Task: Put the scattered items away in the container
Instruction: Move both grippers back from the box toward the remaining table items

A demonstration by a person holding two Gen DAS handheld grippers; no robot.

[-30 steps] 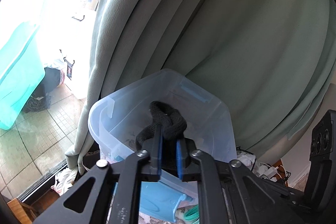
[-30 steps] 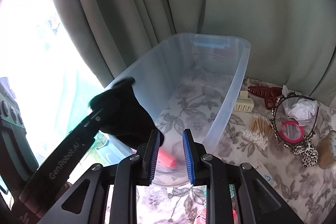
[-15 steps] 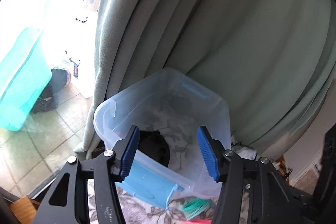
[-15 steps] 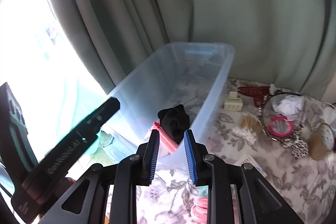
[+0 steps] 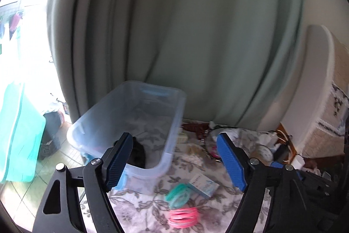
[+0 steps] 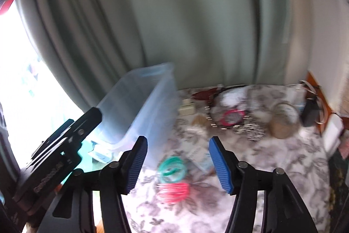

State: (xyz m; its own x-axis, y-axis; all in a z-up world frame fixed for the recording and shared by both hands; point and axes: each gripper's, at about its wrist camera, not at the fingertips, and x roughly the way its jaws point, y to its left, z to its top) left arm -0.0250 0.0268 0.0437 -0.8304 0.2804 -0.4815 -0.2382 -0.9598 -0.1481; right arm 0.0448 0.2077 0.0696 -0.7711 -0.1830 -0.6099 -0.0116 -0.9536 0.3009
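Observation:
A clear plastic bin (image 5: pixel 174 121) stands on the floral cloth at the table's left edge, also in the right wrist view (image 6: pixel 152 102). A black item (image 5: pixel 137 154) lies inside it. My left gripper (image 5: pixel 174 161) is open and empty, above the bin's near right corner. My right gripper (image 6: pixel 177 163) is open and empty, above a teal band bundle (image 6: pixel 172 168) and a pink band bundle (image 6: pixel 173 191). The same teal bundle (image 5: pixel 177 194) and pink bundle (image 5: pixel 183 215) lie in front of the bin, beside a small white box (image 5: pixel 204 185).
Further right lie a dark red hair claw (image 6: pixel 205 94), a pink ring (image 6: pixel 232 117), cotton swabs (image 6: pixel 199 120), a leopard scrunchie (image 6: pixel 255 129) and a round tan object (image 6: pixel 283 122). Green curtains (image 5: pixel 196 36) hang behind. The left gripper's body (image 6: pixel 59 145) shows at the left.
The left gripper opened, dropped the black item into the bin and drew back to the right. The right gripper opened wide and swung right, over the band bundles.

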